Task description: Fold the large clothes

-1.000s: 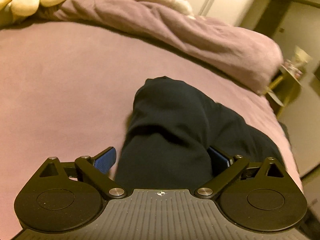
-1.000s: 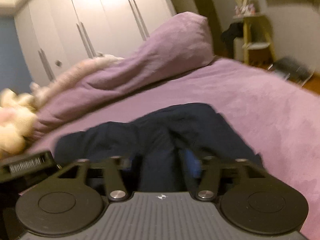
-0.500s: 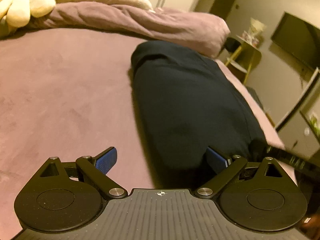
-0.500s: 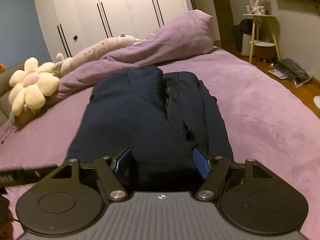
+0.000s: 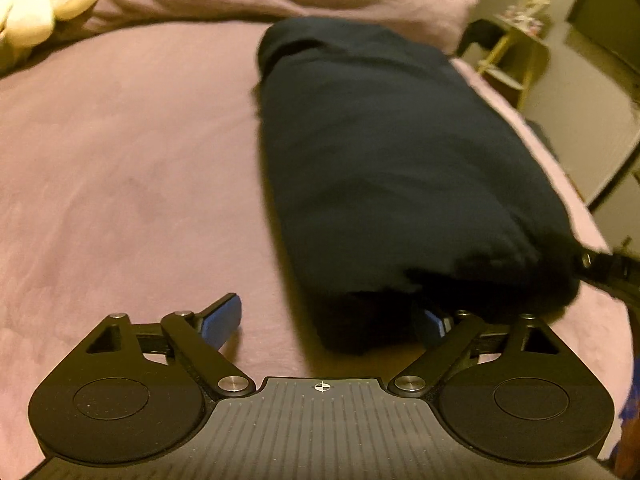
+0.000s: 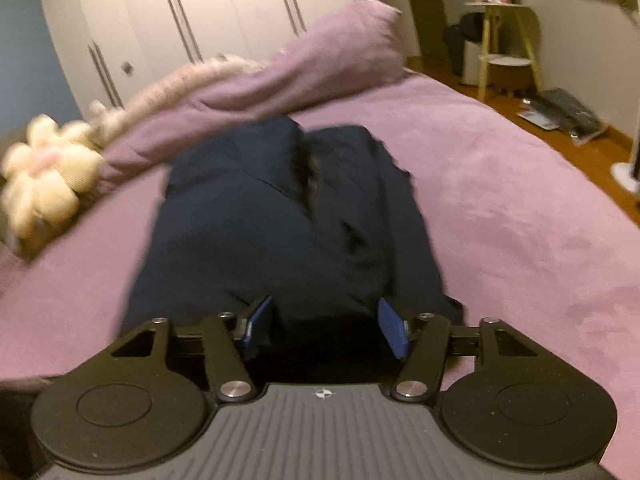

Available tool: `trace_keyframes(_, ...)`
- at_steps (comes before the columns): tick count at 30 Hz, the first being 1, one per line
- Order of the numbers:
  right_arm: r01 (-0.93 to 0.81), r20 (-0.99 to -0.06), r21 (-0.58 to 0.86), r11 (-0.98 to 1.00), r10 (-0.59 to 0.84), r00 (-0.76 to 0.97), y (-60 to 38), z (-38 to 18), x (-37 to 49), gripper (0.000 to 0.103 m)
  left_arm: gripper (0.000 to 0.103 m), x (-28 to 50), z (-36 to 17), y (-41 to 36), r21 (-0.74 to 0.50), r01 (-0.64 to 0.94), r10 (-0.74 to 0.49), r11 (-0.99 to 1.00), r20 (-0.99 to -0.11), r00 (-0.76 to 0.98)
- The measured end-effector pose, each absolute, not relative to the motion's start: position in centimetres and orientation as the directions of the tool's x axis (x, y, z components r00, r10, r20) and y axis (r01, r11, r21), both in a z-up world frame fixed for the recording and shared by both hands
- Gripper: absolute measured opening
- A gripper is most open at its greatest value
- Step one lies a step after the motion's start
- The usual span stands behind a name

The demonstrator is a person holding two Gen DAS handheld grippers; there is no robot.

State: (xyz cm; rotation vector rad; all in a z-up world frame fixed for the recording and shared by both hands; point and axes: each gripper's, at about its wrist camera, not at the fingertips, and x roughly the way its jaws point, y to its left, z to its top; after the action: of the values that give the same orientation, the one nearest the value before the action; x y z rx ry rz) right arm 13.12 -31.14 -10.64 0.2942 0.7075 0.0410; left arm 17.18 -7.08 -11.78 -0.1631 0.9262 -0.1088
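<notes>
A dark navy garment [image 5: 392, 160] lies folded in a long strip on the purple bed [image 5: 120, 160]. My left gripper [image 5: 332, 320] is open at the strip's near left corner; its right pad is partly under the cloth edge, its left pad [image 5: 222, 320] over bare bedding. In the right wrist view the garment [image 6: 280, 232] shows lapped layers and a dark seam. My right gripper [image 6: 324, 328] is open, its blue pads on either side of the near end of the cloth. The right gripper's body shows at the left wrist view's right edge [image 5: 612, 268].
A rolled purple duvet [image 6: 300, 68] and a cream plush toy [image 6: 48, 176] lie along the far side of the bed. White wardrobes [image 6: 200, 20] stand behind. A yellow side table [image 6: 504, 44] and things on the wooden floor [image 6: 560, 116] are to the right.
The garment's lifted end has been laid down, so it now lies flat in a long strip. Both grippers have drawn back toward its near end, still open.
</notes>
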Motion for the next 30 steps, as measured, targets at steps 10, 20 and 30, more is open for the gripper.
trace_keyframes(10, 0.062, -0.662, 0.305, 0.950, 0.165, 0.731, -32.1, -11.4, 13.6, 0.059, 0.093, 18.0, -12.3, -4.3, -0.285, 0.017, -0.247, 0.958, -0.799, 0.548)
trace_keyframes(20, 0.055, -0.584, 0.454, 0.889, 0.250, 0.772, -37.9, -9.0, 13.0, 0.072, 0.090, 18.8, -13.6, 6.9, -0.566, -0.140, -0.421, 0.813, -0.736, 0.529)
trace_keyframes(30, 0.157, -0.554, 0.760, 0.631, 0.502, 0.664, -43.8, -14.2, 22.6, 0.092, 0.094, 28.4, -15.0, 4.5, -0.792, -0.082, -0.653, 0.605, -0.552, 0.519)
